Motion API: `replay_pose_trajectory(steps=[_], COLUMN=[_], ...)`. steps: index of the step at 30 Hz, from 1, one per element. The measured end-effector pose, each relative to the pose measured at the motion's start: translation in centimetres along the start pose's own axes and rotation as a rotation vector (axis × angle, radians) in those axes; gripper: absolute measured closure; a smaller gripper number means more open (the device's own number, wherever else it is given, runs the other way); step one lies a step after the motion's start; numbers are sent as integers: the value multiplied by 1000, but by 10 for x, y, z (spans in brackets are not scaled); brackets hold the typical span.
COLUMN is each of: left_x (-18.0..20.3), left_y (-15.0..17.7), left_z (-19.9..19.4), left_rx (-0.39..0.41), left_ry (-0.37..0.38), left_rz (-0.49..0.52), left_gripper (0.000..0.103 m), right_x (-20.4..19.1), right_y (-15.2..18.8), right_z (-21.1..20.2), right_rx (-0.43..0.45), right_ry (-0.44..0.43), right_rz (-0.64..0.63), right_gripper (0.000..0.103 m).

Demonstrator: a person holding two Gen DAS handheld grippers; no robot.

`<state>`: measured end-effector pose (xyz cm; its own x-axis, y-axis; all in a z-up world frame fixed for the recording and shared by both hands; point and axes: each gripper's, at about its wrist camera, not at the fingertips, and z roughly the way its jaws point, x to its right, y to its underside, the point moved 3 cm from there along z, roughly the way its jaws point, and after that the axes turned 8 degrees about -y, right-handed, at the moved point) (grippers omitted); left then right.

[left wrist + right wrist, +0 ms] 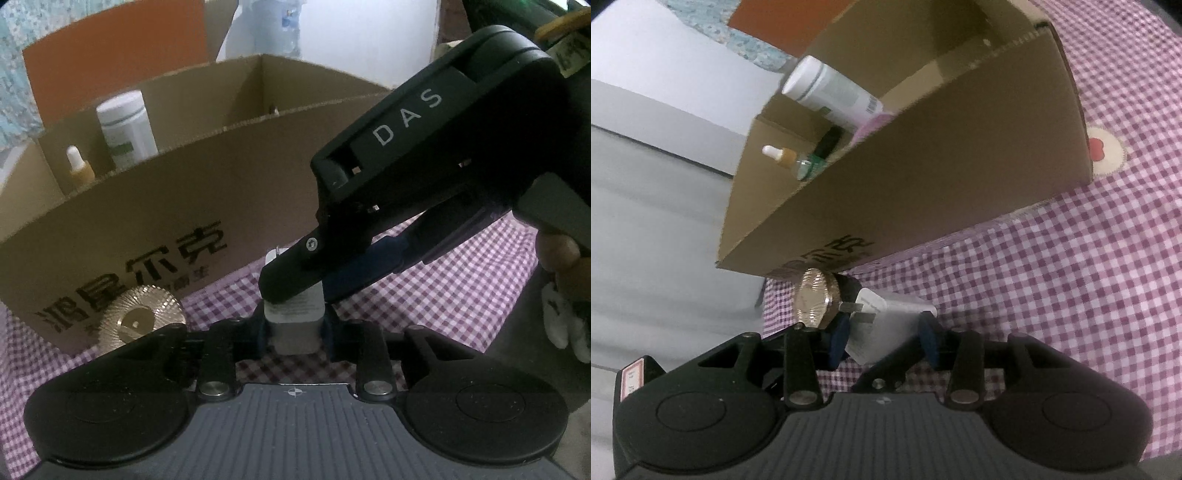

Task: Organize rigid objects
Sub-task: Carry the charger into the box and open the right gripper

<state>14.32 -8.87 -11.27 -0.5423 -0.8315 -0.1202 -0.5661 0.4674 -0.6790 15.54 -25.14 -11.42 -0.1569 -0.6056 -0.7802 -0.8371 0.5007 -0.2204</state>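
1. Between the fingers of the left tongs [293, 332] sits a charger plug [295, 314] of smooth matt white plastic, with dull metal prongs.
2. The right tongs [882, 338] are matt black plastic; their pads [837, 341] look like dark blue rubber.
3. Just left of the left tongs, a lid [142, 319] of bright gold metal, finely ribbed and glossy.
4. Under both tongs, a checked cloth [1052, 295], woven, soft and matt.
5. Beyond the tongs, a box [207, 210] of plain brown corrugated cardboard, matt, with black print.
6. Inside it, a white bottle [127, 127] of smooth plastic with a slight sheen.
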Motion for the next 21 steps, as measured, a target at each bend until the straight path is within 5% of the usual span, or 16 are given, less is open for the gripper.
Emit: replay_pose_trajectory(steps=[12,21], left_x=[-14,-34], left_y=[-56,-139], left_z=[-64,-23], left_rx=[130,93], left_ry=[-76,-70], left_rz=[-28,-90], left_gripper=[76,76], right_x=[-70,-85], right_y=[-15,-107], right_z=[-48,-57], right_rx=[92,105], right_ry=[-67,-37], right_rz=[-181,-218], right_gripper=[59,59])
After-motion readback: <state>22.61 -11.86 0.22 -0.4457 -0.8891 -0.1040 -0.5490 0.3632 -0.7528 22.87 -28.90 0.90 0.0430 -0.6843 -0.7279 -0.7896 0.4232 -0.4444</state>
